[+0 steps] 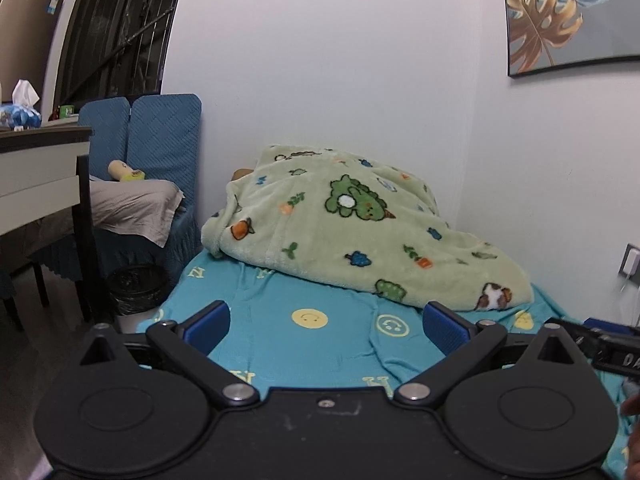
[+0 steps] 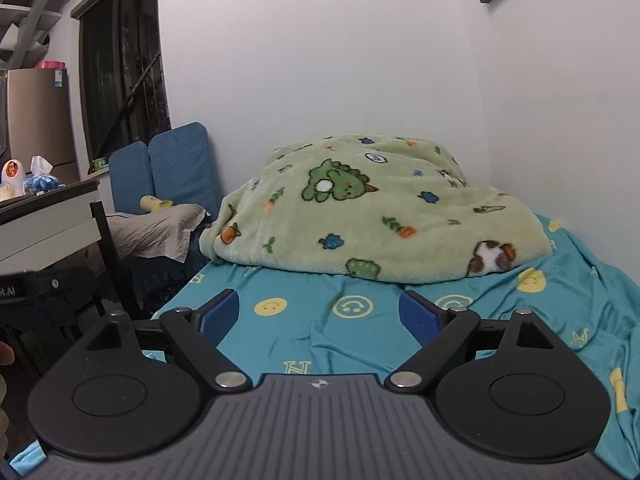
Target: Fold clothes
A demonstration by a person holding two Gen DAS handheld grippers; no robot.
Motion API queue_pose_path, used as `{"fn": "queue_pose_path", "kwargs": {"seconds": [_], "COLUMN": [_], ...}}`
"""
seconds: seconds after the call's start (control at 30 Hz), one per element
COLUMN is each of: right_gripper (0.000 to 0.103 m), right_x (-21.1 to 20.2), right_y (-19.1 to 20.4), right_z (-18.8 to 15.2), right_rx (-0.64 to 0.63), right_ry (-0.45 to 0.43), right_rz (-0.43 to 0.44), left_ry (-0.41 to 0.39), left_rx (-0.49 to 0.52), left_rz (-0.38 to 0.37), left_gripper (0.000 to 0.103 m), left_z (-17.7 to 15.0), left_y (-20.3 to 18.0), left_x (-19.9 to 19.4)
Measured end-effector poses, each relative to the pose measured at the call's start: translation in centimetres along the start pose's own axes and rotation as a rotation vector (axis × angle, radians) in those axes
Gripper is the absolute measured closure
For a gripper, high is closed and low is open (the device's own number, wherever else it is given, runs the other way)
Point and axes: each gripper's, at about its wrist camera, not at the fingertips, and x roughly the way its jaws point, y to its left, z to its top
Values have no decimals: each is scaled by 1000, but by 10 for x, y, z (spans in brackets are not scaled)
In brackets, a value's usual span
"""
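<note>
Hovering over the bed [image 2: 592,304] | blanket [image 1: 360,232] heaped at the far end against the wall, no separate garment visible, so I may grab bedding instead | sheet [image 1: 320,344] wrinkled under me, could snag a finger | left claw [image 1: 326,326] and right claw [image 2: 320,314] both spread wide, holding nothing.

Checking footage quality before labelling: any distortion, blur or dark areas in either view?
Left wrist view: strong fisheye bend on the framed picture, dark corners, green blanket sharp. Right wrist view: same curvature, window black, evenly lit turquoise sheet, slight softness on the open right tool.
</note>
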Motion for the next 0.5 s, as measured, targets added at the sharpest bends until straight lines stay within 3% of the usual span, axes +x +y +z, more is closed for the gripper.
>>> {"fn": "queue_pose_path", "kwargs": {"seconds": [0.1,0.23,0.5], "right_gripper": [11,0,0], "right_x": [-3,-12,4], "right_y": [7,10,14], "right_z": [-1,-1,-13], "right_rx": [-9,27,-39], "right_ry": [3,-64,18], "right_rz": [23,-6,-10], "left_ry": [7,7,-5], "left_rx": [8,15,24], "left_rz": [-8,-13,2], "left_gripper": [0,0,0], "left_z": [-2,-5,-7], "left_y": [-2,-3,-4], "left_x": [-2,0,-1]}}
